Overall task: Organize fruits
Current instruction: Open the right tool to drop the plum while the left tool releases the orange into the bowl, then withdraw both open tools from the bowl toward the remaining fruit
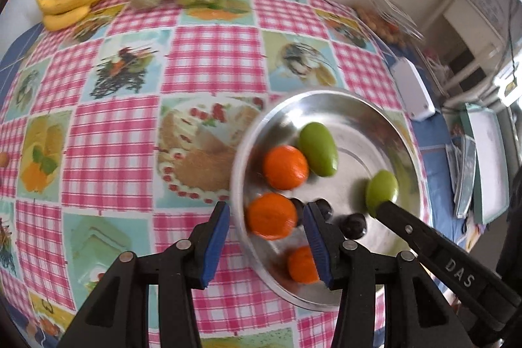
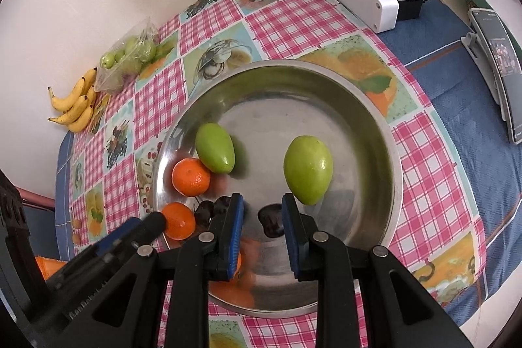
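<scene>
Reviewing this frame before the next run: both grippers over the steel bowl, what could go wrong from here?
1. The green fruit lies loose just beyond the open right gripper; a nudge could roll it across the steel bowl.
2. The left gripper straddles the bowl's rim around an orange; closing might tip the bowl.
3. Both grippers are close and could collide.

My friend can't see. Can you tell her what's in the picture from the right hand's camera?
The open right hand-held gripper hovers over a round metal bowl holding two green fruits, one just past its fingertips and one further left, plus tangerines and dark plums. Bananas and a bag of green fruits lie by the wall on the checkered tablecloth.
</scene>
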